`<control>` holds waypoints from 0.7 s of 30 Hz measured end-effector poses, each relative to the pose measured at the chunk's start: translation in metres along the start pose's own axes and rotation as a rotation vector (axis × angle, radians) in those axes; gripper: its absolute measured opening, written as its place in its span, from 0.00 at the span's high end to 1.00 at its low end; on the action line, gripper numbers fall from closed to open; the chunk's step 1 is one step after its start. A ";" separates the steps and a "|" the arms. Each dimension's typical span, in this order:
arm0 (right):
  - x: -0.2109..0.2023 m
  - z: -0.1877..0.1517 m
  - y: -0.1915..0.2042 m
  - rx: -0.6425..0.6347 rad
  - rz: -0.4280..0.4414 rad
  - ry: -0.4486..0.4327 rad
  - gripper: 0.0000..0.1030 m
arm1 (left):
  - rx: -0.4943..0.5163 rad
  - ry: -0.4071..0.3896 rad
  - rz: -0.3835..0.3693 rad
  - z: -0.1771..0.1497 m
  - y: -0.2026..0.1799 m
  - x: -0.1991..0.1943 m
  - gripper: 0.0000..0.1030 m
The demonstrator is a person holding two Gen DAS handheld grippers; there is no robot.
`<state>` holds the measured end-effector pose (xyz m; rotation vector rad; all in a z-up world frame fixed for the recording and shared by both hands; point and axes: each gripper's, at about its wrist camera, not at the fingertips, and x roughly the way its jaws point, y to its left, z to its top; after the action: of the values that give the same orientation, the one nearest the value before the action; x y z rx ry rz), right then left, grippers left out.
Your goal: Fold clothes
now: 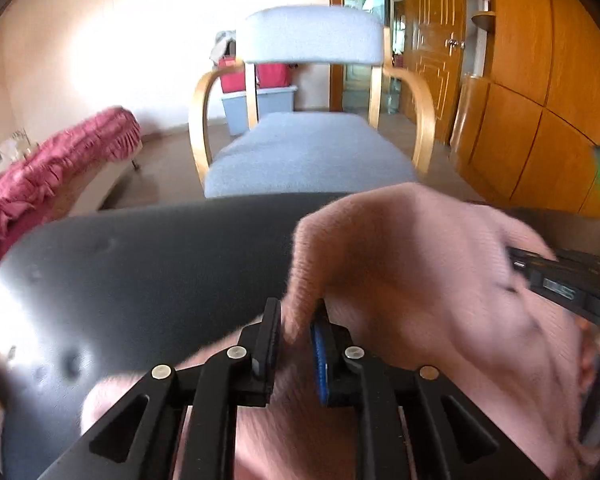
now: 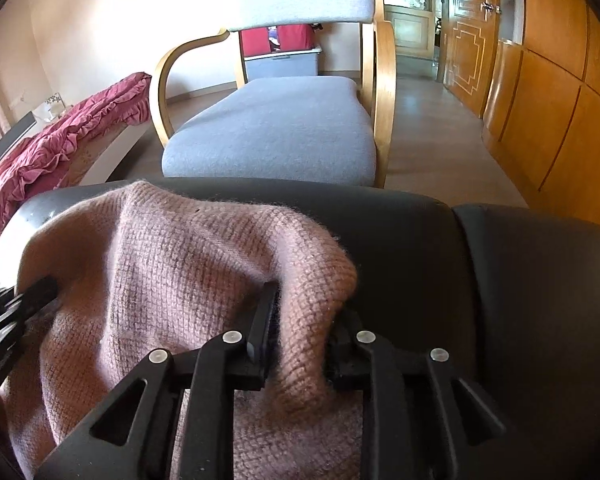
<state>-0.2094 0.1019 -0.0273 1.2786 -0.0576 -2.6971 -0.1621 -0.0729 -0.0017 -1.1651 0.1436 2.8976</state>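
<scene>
Both tongs, left gripper (image 1: 296, 332) and right gripper (image 2: 300, 320), each pinch a sweater (image 2: 172, 272) fold at six o'clock; folding looks midway, judging by its bunched state

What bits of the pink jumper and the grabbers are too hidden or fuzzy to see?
- Pink sweater, both views: its lower part is hidden by the gripper frames and cut off by the bottom edge, so its shape is unclear.
- Right gripper, left wrist view: blurred, cut off by the right edge.
- Left gripper, right wrist view: mostly cut off by the left edge.
</scene>
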 end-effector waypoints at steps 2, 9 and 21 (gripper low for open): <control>0.001 0.001 0.001 -0.001 -0.010 0.004 0.74 | 0.039 -0.025 0.022 -0.010 -0.014 -0.026 0.87; -0.030 0.004 -0.011 0.083 0.030 -0.001 0.68 | 0.093 0.072 0.014 -0.056 -0.037 -0.026 0.87; -0.121 -0.118 0.033 -0.315 -0.007 0.042 0.68 | 0.083 0.115 0.040 -0.066 -0.029 -0.015 0.86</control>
<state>-0.0387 0.0921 -0.0063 1.2364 0.3620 -2.5517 -0.1048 -0.0492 -0.0409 -1.3291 0.2889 2.8274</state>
